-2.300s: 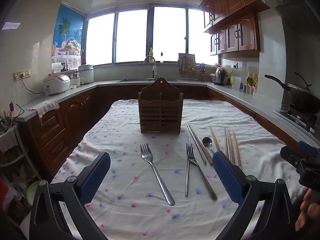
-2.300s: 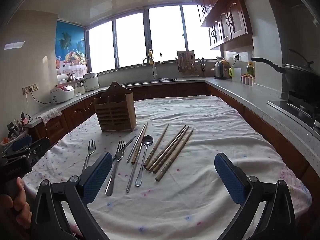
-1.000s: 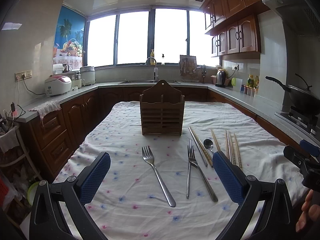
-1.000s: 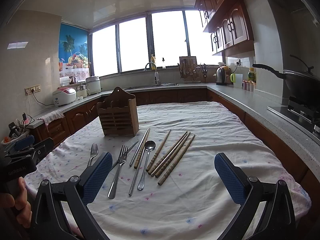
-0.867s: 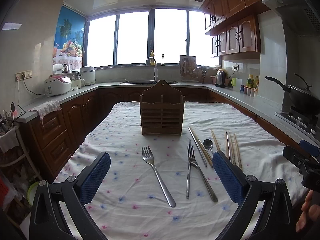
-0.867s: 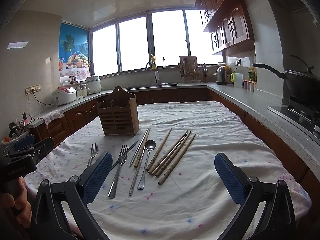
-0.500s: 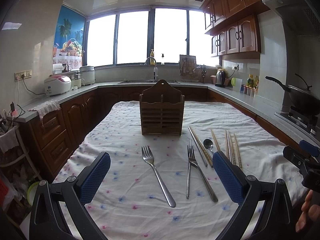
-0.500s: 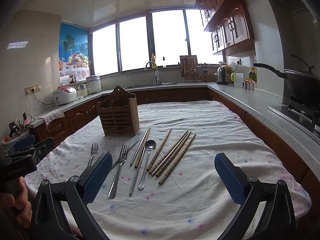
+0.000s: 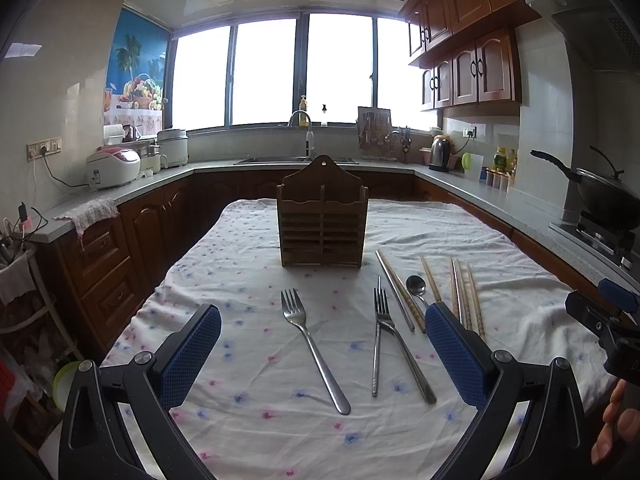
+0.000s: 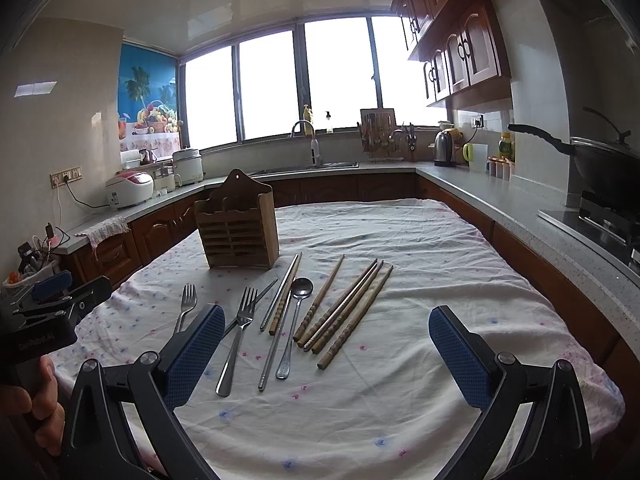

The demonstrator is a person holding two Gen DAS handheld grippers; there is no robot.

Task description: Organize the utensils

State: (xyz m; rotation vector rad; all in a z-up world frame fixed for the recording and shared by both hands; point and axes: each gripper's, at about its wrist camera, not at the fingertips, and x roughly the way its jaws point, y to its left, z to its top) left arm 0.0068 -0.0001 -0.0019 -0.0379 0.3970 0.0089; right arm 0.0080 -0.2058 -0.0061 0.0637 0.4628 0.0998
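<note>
Left gripper point(image 9: 322, 350): jaws wide, nothing held; you hang over the lone fork point(image 9: 310, 344) at lower centre.
Right gripper point(image 10: 326, 350): also wide and empty, above the wooden chopsticks point(image 10: 346, 310).
Wooden holder point(image 9: 323, 220): upright at frame centre on the tablecloth point(image 9: 500, 264), apparently empty.
Advice: pinch the fork mid-handle, lift level, then tip it handle-down into one compartment.
Risk: the second fork point(image 9: 394, 338) crosses a metal chopstick point(image 9: 376, 336); take them singly.

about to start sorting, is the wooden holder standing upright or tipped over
Upright. The wooden holder stands on its base on the tablecloth, its peaked back panel pointing up, slots facing both cameras. No utensil handles show above its rim.
</note>
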